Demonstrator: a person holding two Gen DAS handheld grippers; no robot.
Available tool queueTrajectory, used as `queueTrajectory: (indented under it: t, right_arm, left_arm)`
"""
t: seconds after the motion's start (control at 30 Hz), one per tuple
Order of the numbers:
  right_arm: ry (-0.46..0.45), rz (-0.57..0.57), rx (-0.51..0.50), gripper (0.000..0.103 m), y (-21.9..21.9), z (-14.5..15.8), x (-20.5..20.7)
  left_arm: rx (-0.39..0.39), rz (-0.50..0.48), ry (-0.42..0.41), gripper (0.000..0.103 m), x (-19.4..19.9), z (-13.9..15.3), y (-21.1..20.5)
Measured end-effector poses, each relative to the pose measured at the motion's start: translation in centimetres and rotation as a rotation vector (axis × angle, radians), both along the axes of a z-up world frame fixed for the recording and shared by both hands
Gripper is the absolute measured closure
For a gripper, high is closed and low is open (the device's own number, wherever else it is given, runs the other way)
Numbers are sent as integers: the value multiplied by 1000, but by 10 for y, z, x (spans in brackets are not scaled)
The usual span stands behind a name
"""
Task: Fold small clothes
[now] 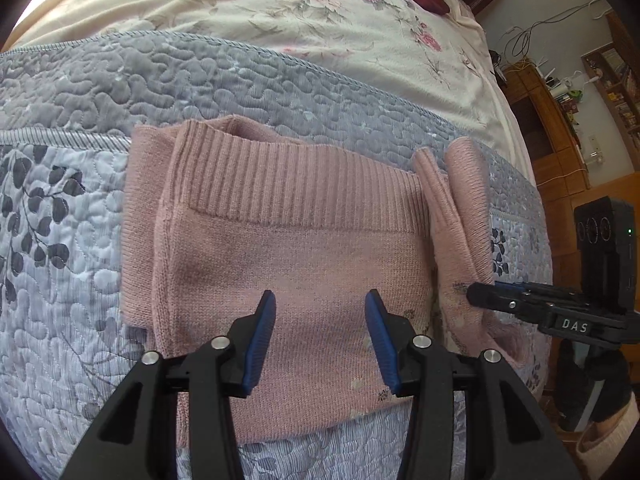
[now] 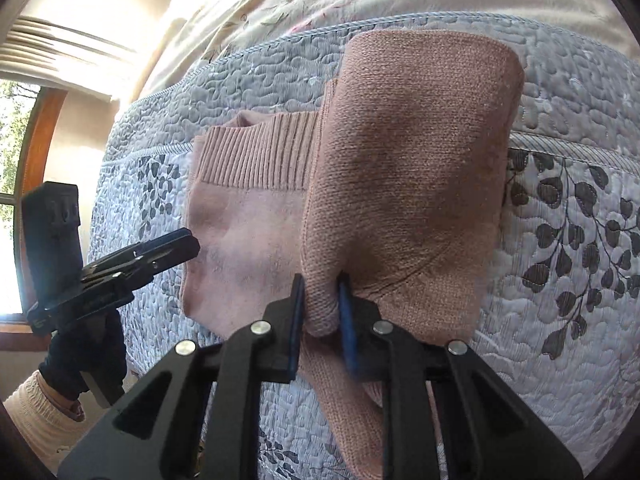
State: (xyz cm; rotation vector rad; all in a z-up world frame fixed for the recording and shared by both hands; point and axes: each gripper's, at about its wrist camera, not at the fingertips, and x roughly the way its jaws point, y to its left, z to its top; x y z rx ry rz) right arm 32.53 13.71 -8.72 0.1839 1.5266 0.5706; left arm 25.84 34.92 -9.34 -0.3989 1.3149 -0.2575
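Nearest the right wrist camera, the right claw [image 2: 322, 312] pinches a raised fold of the pink sweater [image 2: 404, 168] between its blue pads, with the lifted part standing up from the bed. In the left wrist view, the left claw [image 1: 320, 332] hangs spread over the sweater's flat body. The sweater lies on a grey-blue quilt [image 1: 60, 248], with a floral sheet [image 1: 280, 12] beyond.

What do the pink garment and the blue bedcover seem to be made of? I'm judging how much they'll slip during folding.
The pink garment looks like soft knit yarn, matte: ribbed hem band and visible stitch rows. The blue bedcover looks like quilted woven fabric, slightly smooth: puffy stitched swirls and printed leaves. The right gripper pinches a fold of the knit; exact fibres cannot be told.
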Motion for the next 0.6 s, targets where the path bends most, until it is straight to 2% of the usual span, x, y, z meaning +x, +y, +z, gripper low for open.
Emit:
queueTrajectory:
  t: [0.13,0.3,0.37,0.5,0.6]
  right_arm:
    - [34,-13,-10,85,15,-20,1]
    - [75,-40,44,70,14,-27,5]
    - [84,-49,73,66,6,-17,5]
    - [45,-86,131,65,-16,17,2]
    - [-16,-120,87,61,-45,37,-3]
  left_arm:
    - [-47,28,11,56,1,-1,4]
    - [-109,40,35,56,7,-4,-3]
    - [-141,43,46,56,11,-5,-9]
    - [-194,24,54,55,17,-6,-28]
    - [-227,-2,61,50,22,-8,-48]
